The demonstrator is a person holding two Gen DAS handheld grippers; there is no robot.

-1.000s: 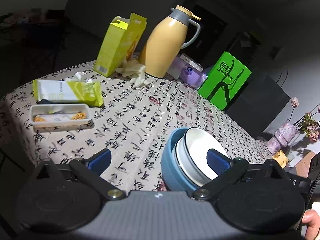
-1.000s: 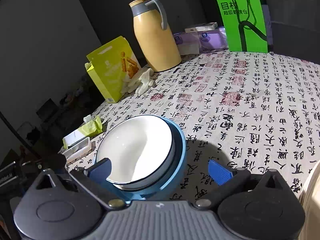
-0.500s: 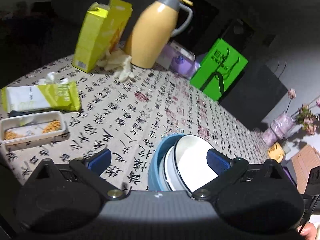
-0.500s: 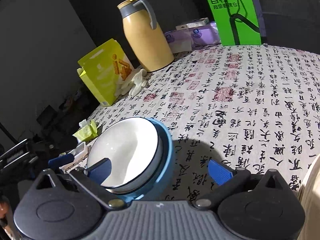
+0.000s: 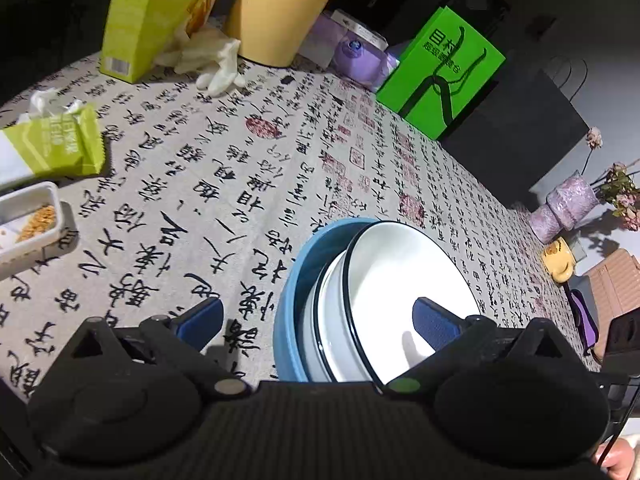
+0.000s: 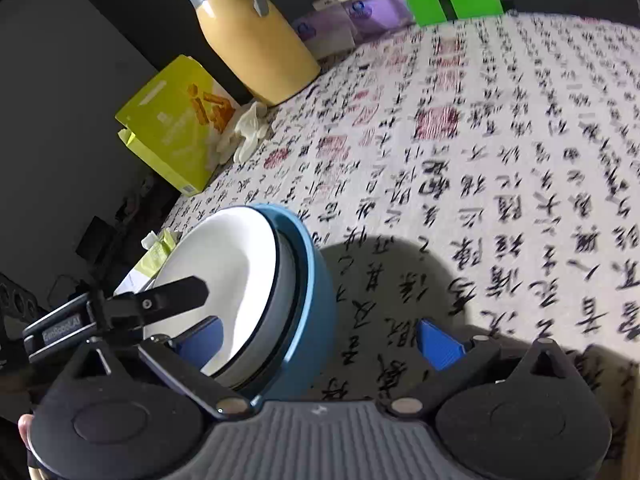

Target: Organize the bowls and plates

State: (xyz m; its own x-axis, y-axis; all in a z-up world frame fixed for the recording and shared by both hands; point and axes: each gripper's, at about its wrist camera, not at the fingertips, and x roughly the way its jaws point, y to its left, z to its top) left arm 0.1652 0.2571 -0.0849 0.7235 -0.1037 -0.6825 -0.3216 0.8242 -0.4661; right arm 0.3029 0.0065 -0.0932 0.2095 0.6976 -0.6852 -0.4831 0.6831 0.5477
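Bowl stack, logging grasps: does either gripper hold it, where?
Nothing held. The left gripper and right gripper are open, each straddling the rim of the bowl stack.

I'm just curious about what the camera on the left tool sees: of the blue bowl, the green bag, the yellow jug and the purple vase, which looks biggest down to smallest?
1. Blue bowl, though it is nearest, which inflates it.
2. Green bag and yellow jug: too close to rank, and the jug is cut off at the top.
3. Purple vase, far away.
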